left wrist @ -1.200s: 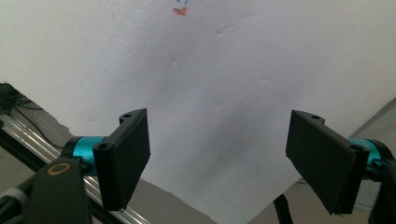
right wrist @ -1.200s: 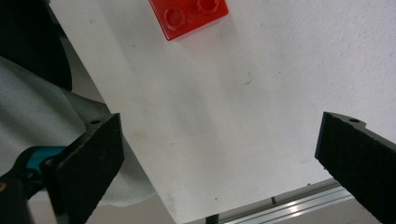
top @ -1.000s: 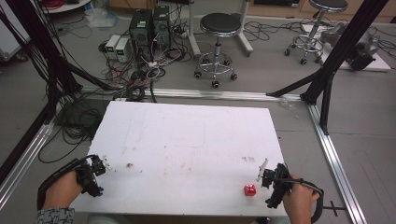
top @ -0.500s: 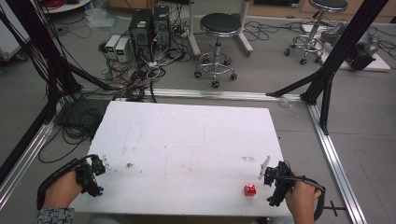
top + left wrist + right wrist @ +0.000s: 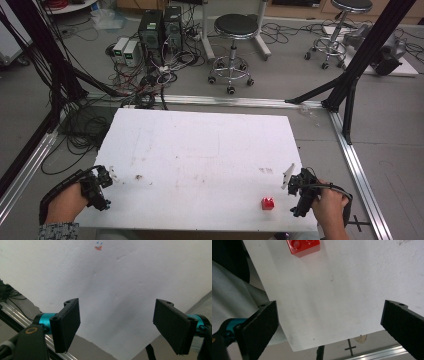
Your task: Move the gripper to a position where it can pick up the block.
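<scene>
Left hand (image 5: 67, 202) at the near left corner of the white foam-board counter (image 5: 200, 150), wrapped around the black two-jaw left tool (image 5: 102, 182), jaws spread wide with nothing between them, seen clearly in the left gripper view (image 5: 116, 326). Right hand (image 5: 330, 205) at the near right corner, gripping the black two-jaw right tool (image 5: 298, 192), jaws likewise set far apart and empty (image 5: 329, 325). Both forearms entering from the bottom edge.

A white bench (image 5: 200, 150), faintly stained, carries one small red brick (image 5: 268, 203) near its right near corner; a brownish smudge (image 5: 138, 177) lies left.
</scene>
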The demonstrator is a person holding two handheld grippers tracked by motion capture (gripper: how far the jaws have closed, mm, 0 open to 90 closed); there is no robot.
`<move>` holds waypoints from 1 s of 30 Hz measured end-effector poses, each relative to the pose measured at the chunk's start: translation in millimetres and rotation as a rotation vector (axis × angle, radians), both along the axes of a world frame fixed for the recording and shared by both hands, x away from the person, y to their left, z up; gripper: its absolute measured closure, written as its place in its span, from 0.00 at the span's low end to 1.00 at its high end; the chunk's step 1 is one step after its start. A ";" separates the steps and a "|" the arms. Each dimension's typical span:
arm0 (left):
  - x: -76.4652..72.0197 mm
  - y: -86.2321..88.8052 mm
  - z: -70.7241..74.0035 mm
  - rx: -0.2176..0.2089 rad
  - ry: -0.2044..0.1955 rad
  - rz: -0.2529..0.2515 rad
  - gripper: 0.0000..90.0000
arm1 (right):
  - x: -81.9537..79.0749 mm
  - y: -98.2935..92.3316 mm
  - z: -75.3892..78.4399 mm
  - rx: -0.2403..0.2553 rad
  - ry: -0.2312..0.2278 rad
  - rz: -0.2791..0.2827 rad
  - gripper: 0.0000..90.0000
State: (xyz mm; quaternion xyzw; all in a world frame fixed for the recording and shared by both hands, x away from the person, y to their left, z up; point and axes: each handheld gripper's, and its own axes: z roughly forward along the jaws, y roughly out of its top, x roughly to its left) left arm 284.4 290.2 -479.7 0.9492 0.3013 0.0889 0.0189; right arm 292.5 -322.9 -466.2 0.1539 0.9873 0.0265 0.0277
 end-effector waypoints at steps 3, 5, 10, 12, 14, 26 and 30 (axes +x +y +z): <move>0.0 -0.1 -0.1 0.002 -0.001 0.000 0.25 | 1.4 0.4 4.3 0.003 -0.008 0.026 0.01; 0.1 -0.3 -0.3 0.000 0.002 -0.001 0.25 | 2.6 1.1 7.0 0.005 -0.010 0.051 0.01; 0.0 -0.1 0.1 -0.001 -0.001 0.000 0.25 | 4.6 5.7 14.7 -0.005 -0.020 0.109 0.01; 0.1 0.2 0.1 0.000 0.000 0.000 0.25 | 5.3 6.6 16.1 -0.003 -0.027 0.119 0.01; 0.0 0.2 -0.1 -0.001 -0.001 0.001 0.25 | 7.3 9.0 20.5 0.000 -0.035 0.140 0.01; 0.2 0.3 -0.3 -0.004 0.002 0.001 0.25 | 11.1 22.6 18.1 -0.012 -0.032 0.209 0.01; 0.1 0.5 -0.5 -0.005 0.001 0.004 0.25 | 12.6 28.3 14.2 -0.009 -0.028 0.225 0.01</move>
